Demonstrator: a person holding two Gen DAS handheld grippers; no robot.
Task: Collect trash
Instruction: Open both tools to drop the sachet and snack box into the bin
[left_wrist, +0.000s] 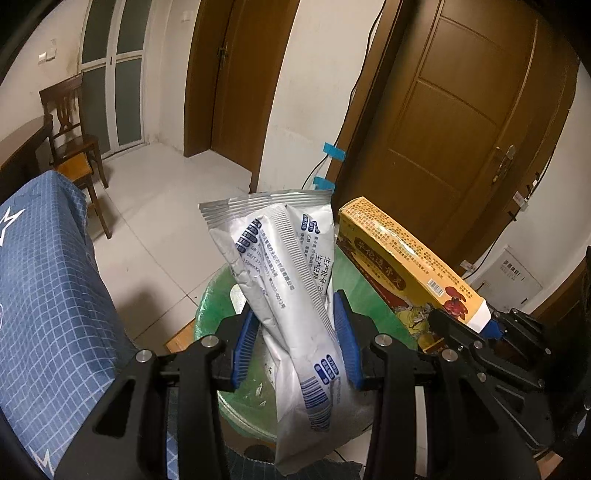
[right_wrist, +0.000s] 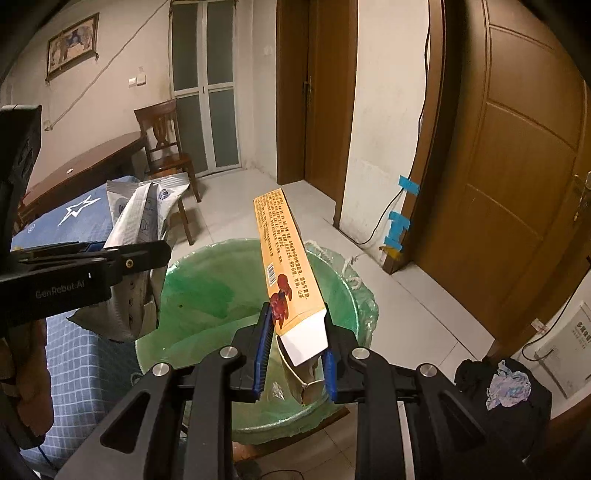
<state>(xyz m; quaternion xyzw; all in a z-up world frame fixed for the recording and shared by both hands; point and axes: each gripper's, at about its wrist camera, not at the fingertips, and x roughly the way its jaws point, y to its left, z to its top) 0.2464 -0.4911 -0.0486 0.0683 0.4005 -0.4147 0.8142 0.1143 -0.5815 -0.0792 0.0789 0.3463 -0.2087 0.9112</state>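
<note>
Both tongs (left_wrist: 295, 332) (right_wrist: 295, 347) tilted down over bin (right_wrist: 207, 288), loaded.

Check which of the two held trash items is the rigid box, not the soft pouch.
The long yellow carton in the right gripper: flat printed faces, straight edges. The left gripper holds a crumpled silver-white foil pouch.

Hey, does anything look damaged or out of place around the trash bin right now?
The yellow box in the right tongs is torn open at its gripped end. The silver pouch in the left tongs is crumpled. Both are trash held over the green-lined bin.
</note>
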